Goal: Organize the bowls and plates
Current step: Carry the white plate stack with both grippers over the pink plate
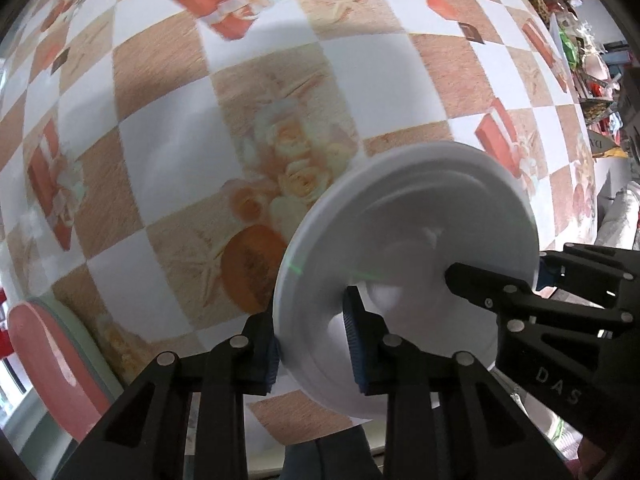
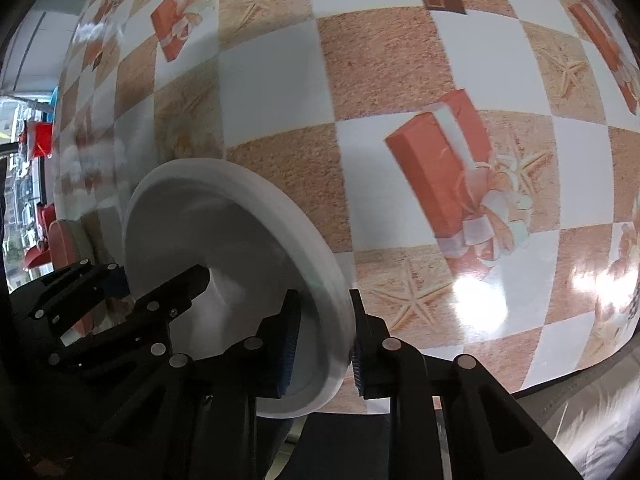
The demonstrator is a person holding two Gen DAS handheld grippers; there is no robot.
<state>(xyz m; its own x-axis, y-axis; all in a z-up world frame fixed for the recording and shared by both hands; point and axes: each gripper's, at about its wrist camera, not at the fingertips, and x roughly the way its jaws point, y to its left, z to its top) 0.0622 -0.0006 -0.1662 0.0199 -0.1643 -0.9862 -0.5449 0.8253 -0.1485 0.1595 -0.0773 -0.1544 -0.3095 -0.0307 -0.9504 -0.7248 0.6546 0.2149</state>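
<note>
Both grippers are on one white dish, lifted off the table and tipped near vertical. It has a raised foot ring and a shallow well, so plate or shallow bowl, can't tell which.

Left gripper: clamped on the dish's near rim, blue pads either side of the edge. Right gripper: also clamped on the rim, on the opposite side of the dish. Each wrist view shows the other gripper's fingers reaching onto the dish's face from the far side. Looks like a two-handed carry or a handover between hands, can't say which.

Dish position: held in the air above the checked tablecloth, nothing under it. Frames are motion-blurred, so probably mid-move.

Relative to the dish: a pink-red rounded thing, maybe a chair or tray, sits at the table edge off to the left. Shelves with clutter are well beyond the far right of the table.

Progress: no stack, rack or other plates or bowls in view, so nothing visibly organized yet. My read is early or mid-task: this dish has no visible destination and needs placing. How many items remain is not visible.

Risk: rim-only grip on a smooth tilted dish, could slip if one side lets go early.
</note>
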